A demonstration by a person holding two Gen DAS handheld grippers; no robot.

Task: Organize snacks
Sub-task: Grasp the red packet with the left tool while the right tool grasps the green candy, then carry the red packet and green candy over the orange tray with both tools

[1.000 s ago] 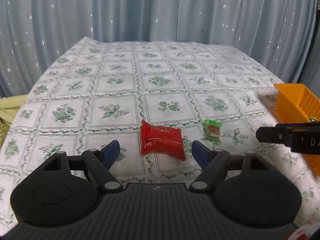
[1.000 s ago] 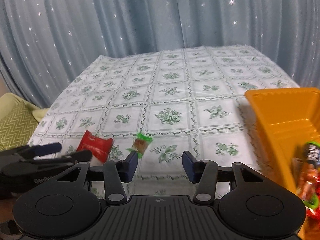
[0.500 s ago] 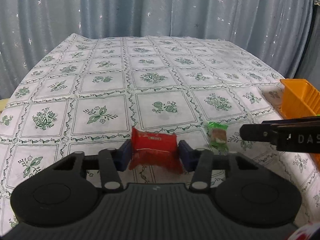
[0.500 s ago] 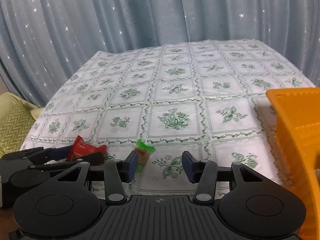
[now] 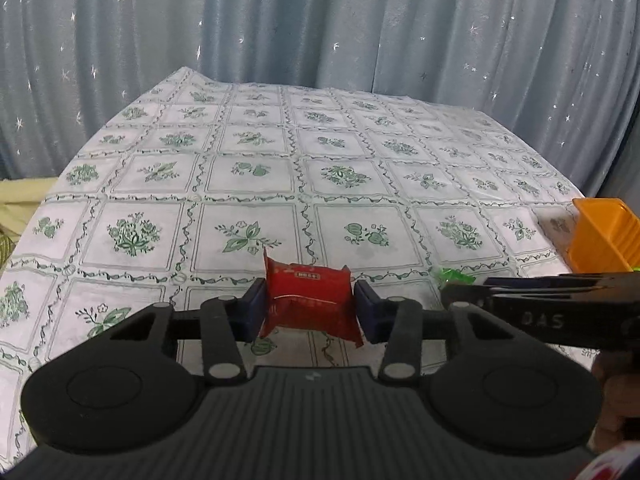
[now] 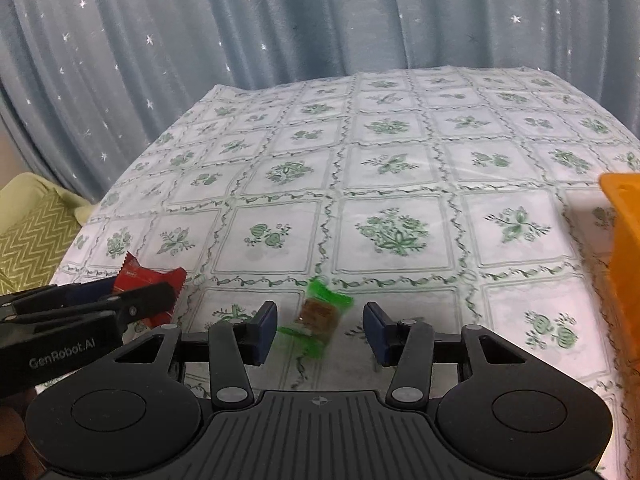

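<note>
While both grippers sit low over the tablecloth:
Left gripper: clamped on red packet
Right gripper: wide apart, straddling green snack
Orange bin: far right

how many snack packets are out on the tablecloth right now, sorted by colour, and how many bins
Red snack packet: 1
Green snack packet: 1
Orange bin: 1
Total: 3

Lettering "GenRobot.AI": side of left gripper. Letters "DAS": side of right gripper. Label on red snack packet: illegible.
</note>
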